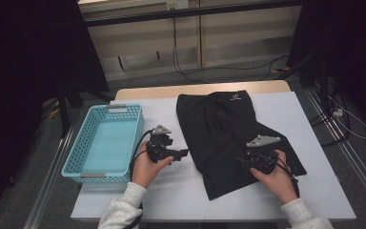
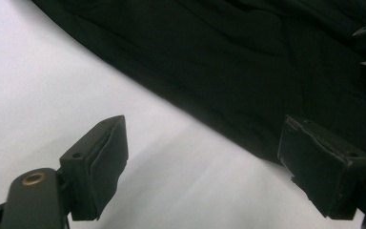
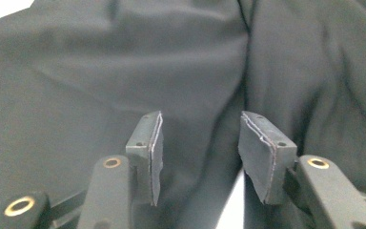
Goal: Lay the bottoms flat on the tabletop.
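Where two grippers, left gripper point(image 1: 183, 153) and right gripper point(image 1: 244, 161), jaws apart, empty: one black garment point(image 1: 219, 129), one blue basket point(image 1: 83, 136).

- On my table point(image 1: 171, 200) the basket point(image 1: 104, 143) stands at the left edge, and the shorts point(image 1: 228, 138) lie flat to its right.
- My left gripper point(image 1: 181, 153) is between them — above bare table.
- My right gripper point(image 1: 248, 162) is over the shorts' near part.
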Demonstrator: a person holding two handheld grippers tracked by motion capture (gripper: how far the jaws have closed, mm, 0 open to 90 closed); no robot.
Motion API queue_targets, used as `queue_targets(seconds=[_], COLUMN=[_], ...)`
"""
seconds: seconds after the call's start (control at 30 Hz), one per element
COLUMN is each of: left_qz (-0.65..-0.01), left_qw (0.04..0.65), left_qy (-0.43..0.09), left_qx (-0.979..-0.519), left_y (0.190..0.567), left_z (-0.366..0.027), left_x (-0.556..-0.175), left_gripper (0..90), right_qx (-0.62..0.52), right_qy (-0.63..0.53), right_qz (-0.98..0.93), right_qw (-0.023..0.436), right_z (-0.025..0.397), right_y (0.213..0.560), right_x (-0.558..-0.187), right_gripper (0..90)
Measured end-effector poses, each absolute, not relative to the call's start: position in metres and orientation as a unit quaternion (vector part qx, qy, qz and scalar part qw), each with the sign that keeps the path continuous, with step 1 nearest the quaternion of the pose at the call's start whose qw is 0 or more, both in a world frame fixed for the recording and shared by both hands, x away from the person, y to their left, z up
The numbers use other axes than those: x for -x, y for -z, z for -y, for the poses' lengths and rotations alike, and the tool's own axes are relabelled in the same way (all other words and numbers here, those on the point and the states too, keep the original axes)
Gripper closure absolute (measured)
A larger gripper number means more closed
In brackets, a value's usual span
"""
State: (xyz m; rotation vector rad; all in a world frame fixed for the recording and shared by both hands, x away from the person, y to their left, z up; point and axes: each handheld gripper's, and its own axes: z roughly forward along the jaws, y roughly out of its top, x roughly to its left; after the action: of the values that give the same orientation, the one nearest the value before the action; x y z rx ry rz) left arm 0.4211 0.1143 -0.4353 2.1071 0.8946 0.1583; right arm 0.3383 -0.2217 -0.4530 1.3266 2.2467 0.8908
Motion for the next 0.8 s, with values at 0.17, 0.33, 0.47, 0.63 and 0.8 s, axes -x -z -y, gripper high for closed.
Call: queue_targets(seconds=[0.17,0.33,0.47,0.63,0.8], left_qz=[-0.356,-0.356,-0.357,-0.355,-0.353], left_qw=[0.410,0.412,0.412,0.409,0.407], left_qy=[-0.057,-0.055,-0.055,-0.058,-0.058], left_qx=[-0.838,-0.837,-0.837,-0.839,-0.840], left_y=[0.436,0.437,0.437,0.439,0.441], left_z=[-0.113,-0.112,-0.111,-0.107,-0.102], left_x=[-0.421,-0.421,-0.421,-0.421,-0.421], left_gripper=[17.1,17.0,17.0,17.0,17.3], right_qx=[-0.471,-0.468,-0.479,-0.496,-0.493], right_qy=[-0.320,-0.321,-0.327,-0.341,-0.330], right_qz=[-0.801,-0.806,-0.795,-0.782,-0.786], right_qw=[0.185,0.170,0.176,0.164,0.175], right_z=[0.223,0.225,0.236,0.249,0.248], right_y=[0.453,0.451,0.444,0.446,0.449], right_x=[-0.338,-0.337,-0.337,-0.336,-0.335], right_gripper=[72.8,90.0,90.0,90.0,89.6])
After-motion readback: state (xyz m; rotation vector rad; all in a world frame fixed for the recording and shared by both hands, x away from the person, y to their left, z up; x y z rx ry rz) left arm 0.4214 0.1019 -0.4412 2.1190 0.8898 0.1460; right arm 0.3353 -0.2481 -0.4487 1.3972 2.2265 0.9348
